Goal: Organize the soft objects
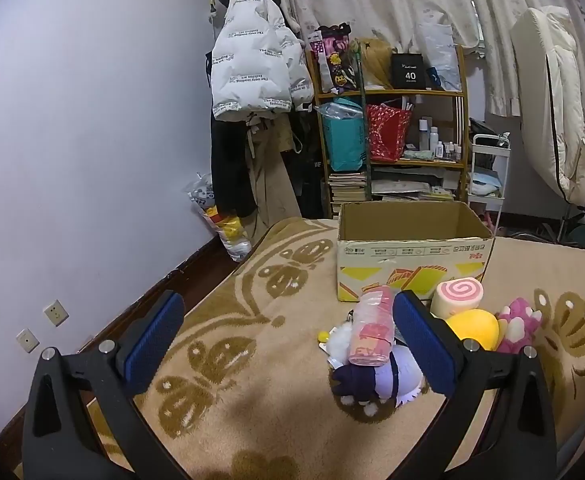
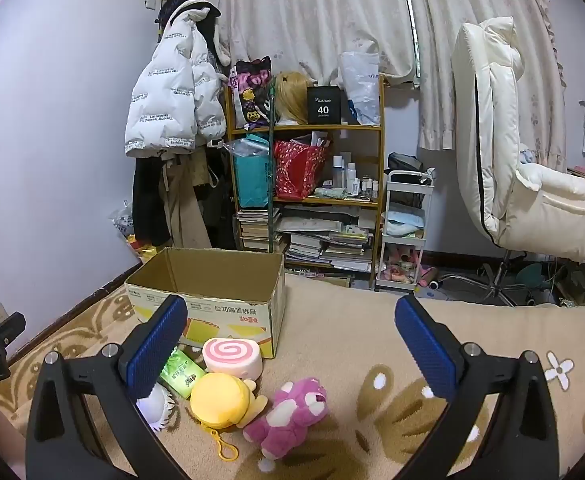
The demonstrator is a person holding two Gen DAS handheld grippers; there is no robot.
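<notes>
Toys beyond wide jaws, untouched

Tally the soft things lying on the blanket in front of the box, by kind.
Plush toys: 4 – yellow, pink, purple-and-navy, white fluffy
Swirl-roll cushion: 1
Tissue packs: 2 – green, pink
Total: 7

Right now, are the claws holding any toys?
Left claw: open, holding nothing.
Right claw: open, holding nothing.
</notes>
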